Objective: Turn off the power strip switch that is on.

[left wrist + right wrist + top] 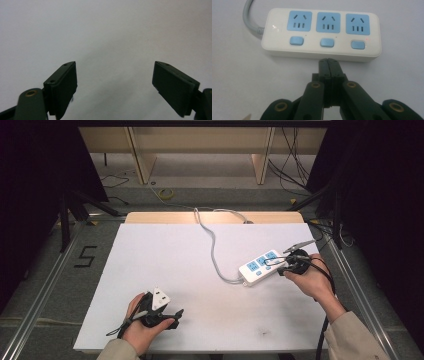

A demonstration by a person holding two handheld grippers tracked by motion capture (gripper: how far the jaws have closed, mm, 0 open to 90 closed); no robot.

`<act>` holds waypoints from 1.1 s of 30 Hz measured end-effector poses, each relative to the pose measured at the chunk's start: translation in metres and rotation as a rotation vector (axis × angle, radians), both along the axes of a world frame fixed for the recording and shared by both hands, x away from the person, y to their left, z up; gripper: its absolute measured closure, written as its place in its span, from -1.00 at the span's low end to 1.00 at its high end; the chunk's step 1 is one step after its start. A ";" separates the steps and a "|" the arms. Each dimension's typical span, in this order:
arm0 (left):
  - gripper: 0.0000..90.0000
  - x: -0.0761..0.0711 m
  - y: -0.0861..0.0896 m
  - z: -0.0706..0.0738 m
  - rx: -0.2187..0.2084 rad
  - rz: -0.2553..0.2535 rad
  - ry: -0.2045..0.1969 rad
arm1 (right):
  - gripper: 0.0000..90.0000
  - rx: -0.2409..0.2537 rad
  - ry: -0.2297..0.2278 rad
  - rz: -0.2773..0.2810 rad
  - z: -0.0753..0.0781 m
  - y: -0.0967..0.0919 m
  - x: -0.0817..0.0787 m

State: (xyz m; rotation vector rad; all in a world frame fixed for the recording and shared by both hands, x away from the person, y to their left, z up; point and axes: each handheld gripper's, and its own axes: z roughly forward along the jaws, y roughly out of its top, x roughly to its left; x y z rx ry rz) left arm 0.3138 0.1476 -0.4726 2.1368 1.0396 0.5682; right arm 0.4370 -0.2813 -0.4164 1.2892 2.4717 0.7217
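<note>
The high view looked forward and down over the table (165,250); the right gripper view sat close to the strip (321,33) (both views shared it).

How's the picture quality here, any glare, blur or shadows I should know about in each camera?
High view: bright white table, dark surrounds, soft overall. Left gripper view: open left gripper over featureless table with a faint diagonal shadow, jaws slightly soft. Right gripper view: power strip sharp, small glare near its cable end, a red light by one switch; the shut right gripper is blurrier.
</note>
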 end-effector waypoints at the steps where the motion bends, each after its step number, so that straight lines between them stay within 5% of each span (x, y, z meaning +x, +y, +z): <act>1: -0.56 0.000 0.000 0.000 0.002 -0.001 -0.002 | 1.00 0.000 0.000 0.000 0.000 0.000 0.000; 33: -0.56 0.000 0.000 0.000 -0.003 0.002 -0.001 | 1.00 -0.019 0.007 -0.023 0.005 -0.003 0.016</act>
